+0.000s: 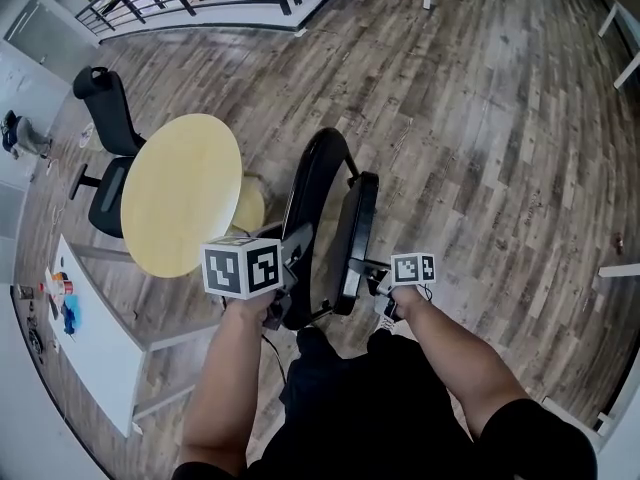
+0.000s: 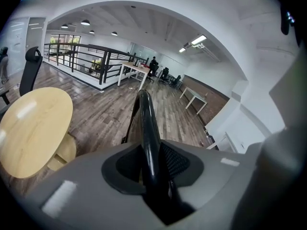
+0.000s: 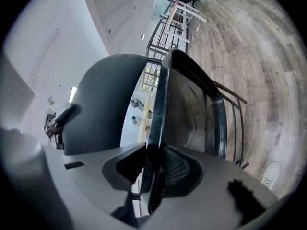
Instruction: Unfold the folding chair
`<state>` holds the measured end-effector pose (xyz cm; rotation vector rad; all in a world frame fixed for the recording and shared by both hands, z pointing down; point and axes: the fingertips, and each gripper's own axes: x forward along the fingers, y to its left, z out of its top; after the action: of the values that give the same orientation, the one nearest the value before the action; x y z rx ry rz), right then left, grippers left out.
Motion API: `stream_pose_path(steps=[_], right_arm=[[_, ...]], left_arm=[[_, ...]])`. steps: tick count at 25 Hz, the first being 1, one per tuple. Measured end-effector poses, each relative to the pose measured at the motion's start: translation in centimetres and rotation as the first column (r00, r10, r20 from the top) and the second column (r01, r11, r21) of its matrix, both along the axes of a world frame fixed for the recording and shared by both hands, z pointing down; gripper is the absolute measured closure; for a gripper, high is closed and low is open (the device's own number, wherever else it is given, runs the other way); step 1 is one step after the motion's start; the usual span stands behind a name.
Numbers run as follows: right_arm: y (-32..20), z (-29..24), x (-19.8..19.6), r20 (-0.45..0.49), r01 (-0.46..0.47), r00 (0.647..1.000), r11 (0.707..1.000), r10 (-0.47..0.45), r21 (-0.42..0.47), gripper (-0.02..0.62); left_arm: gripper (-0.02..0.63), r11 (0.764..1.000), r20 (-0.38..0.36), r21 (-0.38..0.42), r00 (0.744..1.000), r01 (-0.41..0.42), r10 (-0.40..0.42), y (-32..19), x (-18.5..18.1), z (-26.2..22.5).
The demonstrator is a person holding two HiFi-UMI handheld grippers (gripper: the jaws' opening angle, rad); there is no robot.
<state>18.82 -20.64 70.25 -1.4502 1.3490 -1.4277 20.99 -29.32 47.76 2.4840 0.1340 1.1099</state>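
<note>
**Position.** The chair (image 1: 357,230) stands folded and upright on the wood floor (image 1: 480,118), dead ahead of the person at twelve o'clock, close to the knees. A round table (image 1: 180,193) sits at ten o'clock from it, near but apart.

**Tongs.** The left tongs (image 1: 296,260) are closed on the glossy frame tube (image 2: 145,123), which runs straight up between the pads. The right tongs (image 1: 366,270) are closed on the edge of the seat (image 3: 187,114), at three o'clock from the frame. Both hold something and neither is empty.

**Handling, as judged.**
- The chair looks like rigid metal tube with a hard seat panel, with no give in either.
- Its weight is likely moderate, and it is top-heavy while it stands folded.
- The tube's shine suggests a slippery hold, so a twist could let it slide through the pads.
- The present holds suit the job, with one on the frame and one on the seat's free edge, so the two can be drawn apart.
- The hinge may bind, and the feet may skid on the boards.

**View comparison.**
- The head view alone shows the whole chair, both tongs together and the table's position, but not pad contact.
- The left gripper view alone shows the tube seated in its jaws, with a railing (image 2: 86,61) far off at eleven o'clock.
- The right gripper view alone shows the seat edge-on between its pads, and thin bars at three o'clock beyond it.
</note>
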Motion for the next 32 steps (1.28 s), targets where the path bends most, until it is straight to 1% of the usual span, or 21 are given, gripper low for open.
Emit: stream_pose_path(steps=[3,6,9,13,22,25,32], right_arm=[[1.5,0.3,0.3,-0.001,-0.006,1.0,1.0,0.006,0.017,0.492],[3.6,1.1,0.8,0.007,-0.024,1.0,1.0,0.024,0.013,0.48],[6.0,2.4,1.3,-0.006,-0.035,0.999,0.999,0.034,-0.033,0.469],[8.7,4.5,2.0,-0.014,-0.062,0.998,0.993,0.06,-0.101,0.445],[13.1,7.7,3.3,-0.013,-0.082,0.997,0.984,0.081,-0.16,0.42],[14.4,8.9,3.5,0.018,-0.085,0.996,0.984,0.089,-0.158,0.417],[18.1,11.9,3.9,0.086,-0.073,0.993,0.991,0.083,-0.113,0.417]], left_arm=[[0.5,1.0,0.004,-0.006,1.0,-0.009,0.009,-0.3,-0.1,0.2],[0.503,1.0,0.008,0.0,1.0,0.012,-0.012,-1.4,-0.5,0.8],[0.505,1.0,0.007,0.007,1.0,0.03,-0.03,-2.8,-0.9,1.7],[0.505,0.999,0.004,-0.03,0.999,0.034,-0.034,-4.0,-1.3,2.9],[0.505,0.998,0.004,-0.058,0.999,0.039,-0.039,-5.0,-1.4,4.9],[0.505,0.996,0.0,-0.08,0.999,0.039,-0.039,-5.3,-1.4,5.5],[0.506,0.992,-0.01,-0.121,0.999,0.035,-0.036,-4.7,-1.7,7.1]])
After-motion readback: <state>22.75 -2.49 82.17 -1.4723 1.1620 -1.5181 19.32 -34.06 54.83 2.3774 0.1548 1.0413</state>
